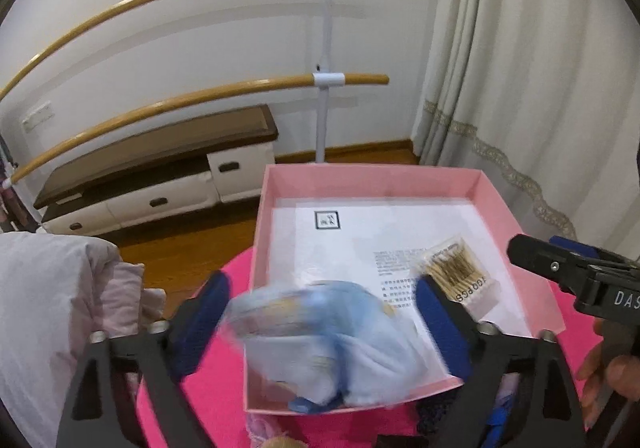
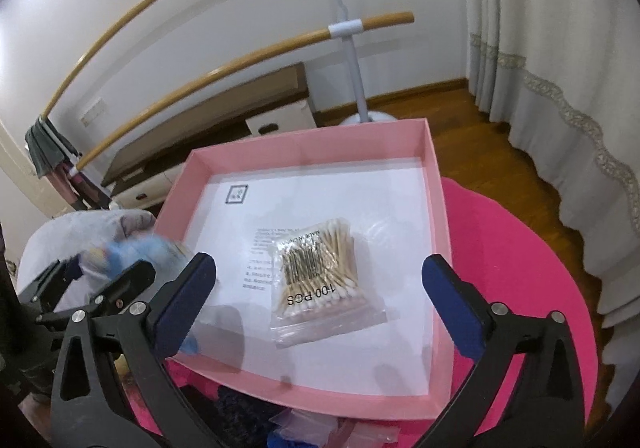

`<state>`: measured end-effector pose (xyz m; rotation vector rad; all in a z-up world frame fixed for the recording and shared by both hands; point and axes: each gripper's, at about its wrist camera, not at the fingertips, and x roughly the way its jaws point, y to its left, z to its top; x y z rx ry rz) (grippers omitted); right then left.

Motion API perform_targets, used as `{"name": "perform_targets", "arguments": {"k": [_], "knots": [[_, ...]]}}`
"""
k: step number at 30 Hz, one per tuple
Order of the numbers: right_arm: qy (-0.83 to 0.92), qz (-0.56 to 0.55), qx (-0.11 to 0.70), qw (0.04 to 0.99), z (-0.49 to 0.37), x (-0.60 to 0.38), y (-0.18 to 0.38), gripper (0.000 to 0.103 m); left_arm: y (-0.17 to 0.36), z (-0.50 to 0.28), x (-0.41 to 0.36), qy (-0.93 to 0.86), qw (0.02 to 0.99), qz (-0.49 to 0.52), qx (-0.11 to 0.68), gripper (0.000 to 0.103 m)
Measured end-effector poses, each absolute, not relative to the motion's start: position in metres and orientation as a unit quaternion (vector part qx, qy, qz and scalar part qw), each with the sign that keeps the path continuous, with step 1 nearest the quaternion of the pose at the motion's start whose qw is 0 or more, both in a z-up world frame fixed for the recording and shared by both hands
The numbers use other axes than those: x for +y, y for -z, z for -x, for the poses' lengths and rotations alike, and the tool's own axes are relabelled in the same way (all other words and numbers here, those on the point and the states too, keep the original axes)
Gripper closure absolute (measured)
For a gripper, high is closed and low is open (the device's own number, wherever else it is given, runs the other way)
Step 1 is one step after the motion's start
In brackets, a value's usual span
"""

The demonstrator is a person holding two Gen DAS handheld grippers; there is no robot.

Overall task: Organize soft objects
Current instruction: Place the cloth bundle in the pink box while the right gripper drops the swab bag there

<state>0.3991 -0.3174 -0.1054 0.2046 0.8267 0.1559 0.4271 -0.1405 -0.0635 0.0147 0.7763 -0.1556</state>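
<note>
Now I'm hovering my left gripper (image 1: pixel 324 324), jaws spread, w/ the blurred blue soft bundle (image 1: pixel 320 340) loose between them over the pink box (image 1: pixel 264 208)'s near-left corner; right gripper (image 2: pixel 320 304), also wide open & empty, is facing the cotton-swab pack (image 2: pixel 320 272).

Matt pink cardboard box (image 2: pixel 304 146), glossy swab bag (image 2: pixel 324 280)

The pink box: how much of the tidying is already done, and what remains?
Done: a bag of cotton swabs lies inside the pink box. In hand: a blurred light blue bundle sits between the open fingers of the left gripper, over the box's near edge; a grip is not clear. The right gripper is open and empty. Left: dark and clear items in front of the box.
</note>
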Motion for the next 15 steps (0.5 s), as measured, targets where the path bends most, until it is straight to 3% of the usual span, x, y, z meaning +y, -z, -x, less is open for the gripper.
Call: {"name": "perform_targets", "arguments": {"k": [6, 15], "knots": [[-0.072, -0.104, 0.386, 0.914, -0.381, -0.316, 0.091, 0.0, 0.048, -0.425, -0.148, 0.063, 0.927, -0.009, 0.37, 0.0], [-0.065, -0.103, 0.343, 0.931, -0.326, -0.318, 0.059, 0.0, 0.026, -0.351, -0.137, 0.056, 0.944, -0.007, 0.326, 0.0]]}}
